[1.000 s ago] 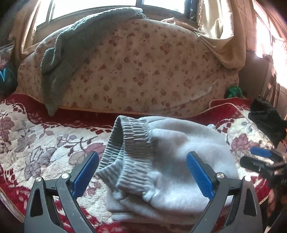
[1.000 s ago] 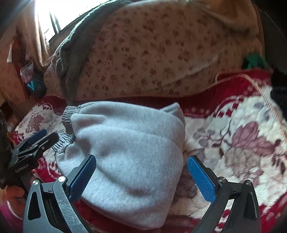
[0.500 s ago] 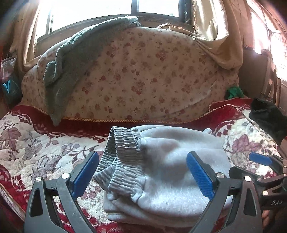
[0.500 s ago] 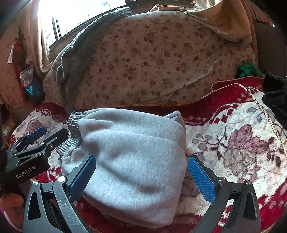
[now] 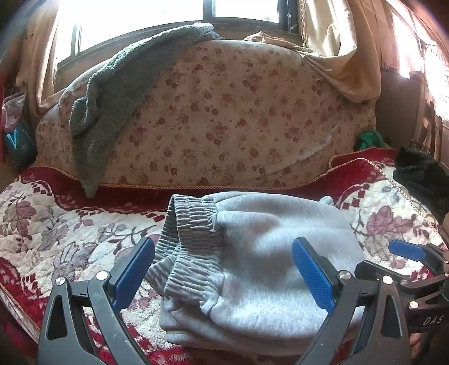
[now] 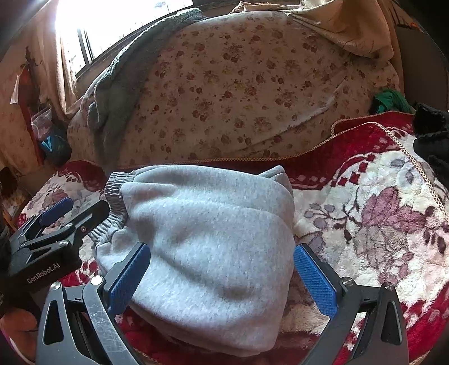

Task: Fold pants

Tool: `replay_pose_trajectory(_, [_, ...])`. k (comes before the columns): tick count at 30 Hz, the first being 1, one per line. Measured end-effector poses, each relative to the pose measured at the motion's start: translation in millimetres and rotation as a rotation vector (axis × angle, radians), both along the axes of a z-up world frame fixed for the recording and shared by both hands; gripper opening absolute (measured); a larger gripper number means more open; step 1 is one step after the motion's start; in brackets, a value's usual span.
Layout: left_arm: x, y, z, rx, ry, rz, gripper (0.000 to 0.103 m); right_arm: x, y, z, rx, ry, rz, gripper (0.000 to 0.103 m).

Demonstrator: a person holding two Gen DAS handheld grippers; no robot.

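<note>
Now both tools have drawn back from a second ago; the left gripper (image 5: 223, 269) hangs wide open, the right gripper (image 6: 221, 272) likewise, neither touching cloth; the folded grey pants (image 5: 252, 266) lie on the red floral blanket (image 5: 56, 233); behind, a flowered cushion (image 5: 224, 112) with a grey towel (image 5: 112, 98) draped over; black clothing (image 5: 423, 179) sits far right.

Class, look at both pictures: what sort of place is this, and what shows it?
Probably a home bedroom or living room: grey pants lie on a floral blanket, with a floral cushion and a curtained window behind.
</note>
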State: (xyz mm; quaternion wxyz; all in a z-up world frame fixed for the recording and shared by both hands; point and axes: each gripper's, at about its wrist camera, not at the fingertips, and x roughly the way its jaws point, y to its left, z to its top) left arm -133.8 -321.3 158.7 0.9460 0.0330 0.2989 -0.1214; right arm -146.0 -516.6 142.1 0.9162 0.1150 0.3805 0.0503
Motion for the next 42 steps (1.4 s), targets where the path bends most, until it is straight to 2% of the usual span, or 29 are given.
replay_pose_trajectory(24, [1.9,-7.5,-9.6,0.043,0.011,-0.021,0.098,2.6,-0.6,-8.0,0.011,0.02,0.004,0.103])
replay_pose_trajectory(39, [5.5,-9.1,-16.0,0.028,0.036,-0.054,0.098,3.4,0.8,-12.2,0.015,0.033,-0.001,0.103])
replay_pose_trajectory(42, [2.8,-12.0,-16.4,0.052,0.011,-0.05,0.098,4.8,1.2,-13.6,0.013,0.039,0.0,0.103])
